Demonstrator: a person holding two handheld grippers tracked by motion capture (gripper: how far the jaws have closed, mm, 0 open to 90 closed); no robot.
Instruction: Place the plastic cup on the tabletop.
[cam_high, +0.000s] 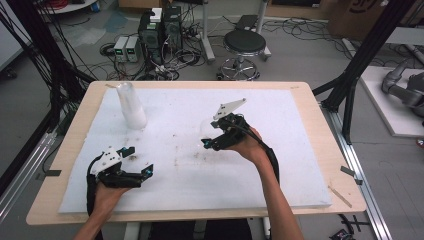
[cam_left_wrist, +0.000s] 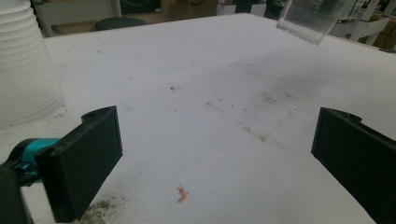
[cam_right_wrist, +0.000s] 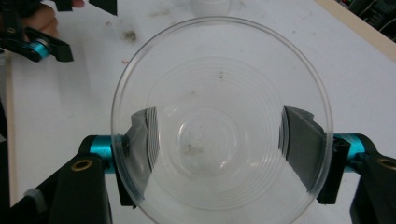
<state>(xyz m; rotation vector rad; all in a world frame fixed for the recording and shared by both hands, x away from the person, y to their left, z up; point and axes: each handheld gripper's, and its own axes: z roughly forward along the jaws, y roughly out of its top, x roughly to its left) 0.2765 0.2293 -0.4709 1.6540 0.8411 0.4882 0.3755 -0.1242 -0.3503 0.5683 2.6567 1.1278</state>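
From the high view, the right gripper (cam_high: 209, 136) held a clear cup (cam_high: 206, 129) up above the white counter (cam_high: 200, 185). The cup was see-through and hard to make out there. A stack of white cups (cam_high: 131, 106) stood far off at the back left. The left gripper (cam_high: 134, 161) waited low, jaws apart and empty.

In the left gripper view, the cup's (cam_left_wrist: 314, 19) top was cut off, and so was most of the stack (cam_left_wrist: 25, 65).

In the right gripper view, the jaws were clamped on the cup's (cam_right_wrist: 219, 135) sides, probably to carry it without dropping it.
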